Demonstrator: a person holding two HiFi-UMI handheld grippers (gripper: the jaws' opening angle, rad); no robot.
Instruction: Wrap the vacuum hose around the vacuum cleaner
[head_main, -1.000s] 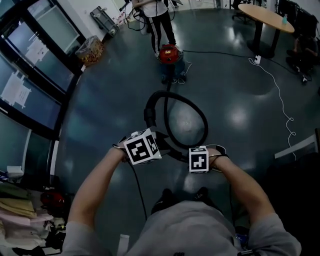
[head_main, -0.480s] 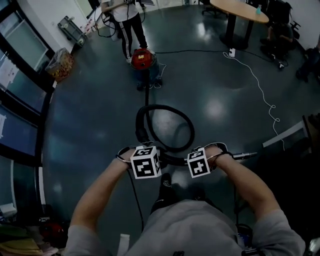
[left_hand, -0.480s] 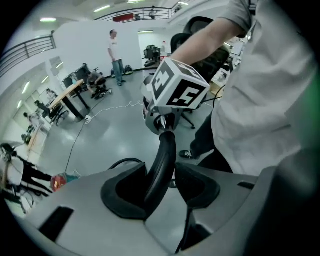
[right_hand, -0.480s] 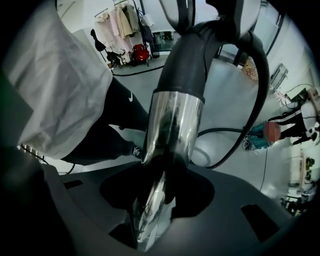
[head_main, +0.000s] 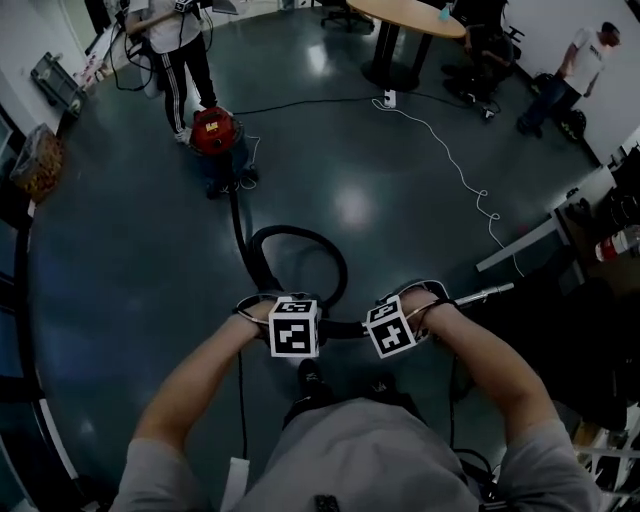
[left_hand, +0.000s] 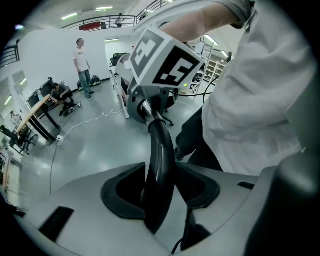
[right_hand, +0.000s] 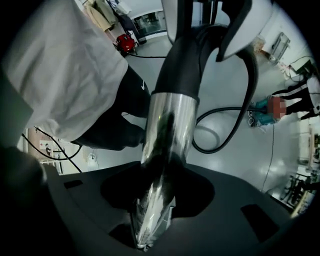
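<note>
Left tongs (left_hand: 160, 200) are clamped on the black hose (left_hand: 160, 150), and right tongs (right_hand: 155, 210) are clamped on the shiny metal wand (right_hand: 167, 130) at the hose's end. Both are held low, close together, right in front of the wearer's body

Progress-wise I'd say this is barely started:
- the red vacuum (head_main: 215, 135) sits well away across the room with nothing wrapped on it that I can see
- the hose runs from it along the floor toward the wearer and curls into one loose loop just ahead of the tongs
- the wand sticks out to the wearer's right, off the floor

So what's left is basically everything: get over to the vacuum with the free end and wind the whole length around the body. My guess is that the loop will want to kink or drag if it's pulled tight

Room to move looks good:
- the floor (head_main: 380, 210) is a big dark glossy stretch, mostly bare between the wearer and the vacuum
- a round desk (head_main: 405, 12) stands at the far side, well clear of the direct path
- a person (head_main: 180, 50) stands just behind the vacuum, so that side is tight for walking around it
- another person (head_main: 590, 55) is far off at the right
- a thin white cable (head_main: 450, 160) snakes across the floor right of the path, which I'd judge the main trip risk if the wearer swings wide
</note>
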